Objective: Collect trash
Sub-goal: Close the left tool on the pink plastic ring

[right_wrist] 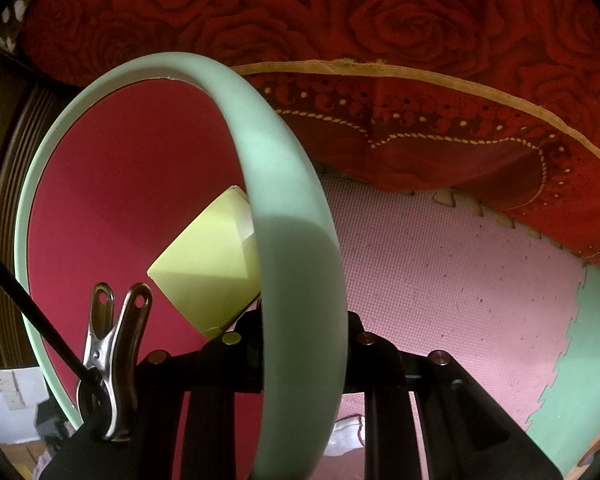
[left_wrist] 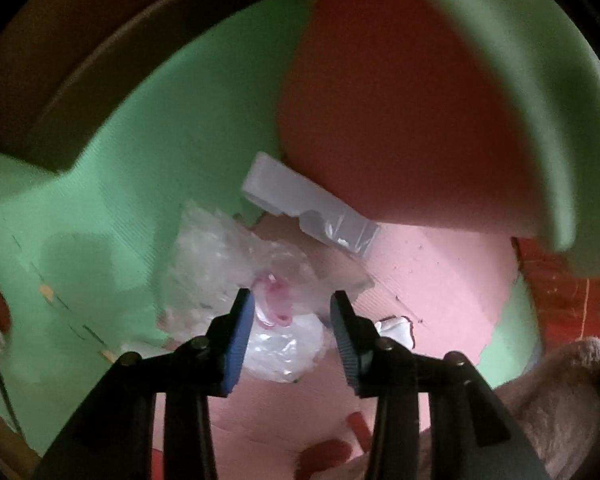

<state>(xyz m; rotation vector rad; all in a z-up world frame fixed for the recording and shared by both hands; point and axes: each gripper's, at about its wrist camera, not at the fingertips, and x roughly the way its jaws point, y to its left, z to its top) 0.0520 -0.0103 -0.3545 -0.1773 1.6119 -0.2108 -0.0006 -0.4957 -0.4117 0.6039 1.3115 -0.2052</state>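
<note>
**Trash on the floor, bin held close**

Left view first. Far left, a green floor mat (left_wrist: 140,140), joined like a puzzle to a pink mat (left_wrist: 440,280) further right. Low in the middle, the left tongs (left_wrist: 292,320), pointing down, partly open, gripping nothing. Just under and between the two fingers, a crumpled clear plastic bag (left_wrist: 220,256) with a bit of pink on it, lying on the floor where the green and pink meet. No pad pressing on it. Just behind the bag, a white block (left_wrist: 300,204), lying flat and slanted, its far end tucked under the bin (left_wrist: 520,80). Beside the right finger, a small white scrap (left_wrist: 396,328) on the pink mat. Up on the right, that bin: pale green rim, red inside, tipped, very near the camera. In the bottom right corner, something tan and furry (left_wrist: 560,392); hard to tell what.

Now the right view. At the left, a black cable (right_wrist: 32,316) and a shiny metal clip (right_wrist: 108,360) fixed on the tool. In the middle, the right tongs (right_wrist: 304,336), closed narrow on the green rim of the bin, fingertips hidden behind it. Inside the red bin, a yellow box (right_wrist: 208,264). Across the top and right, a red blanket (right_wrist: 380,20) with roses, hanging over the mats.
</note>
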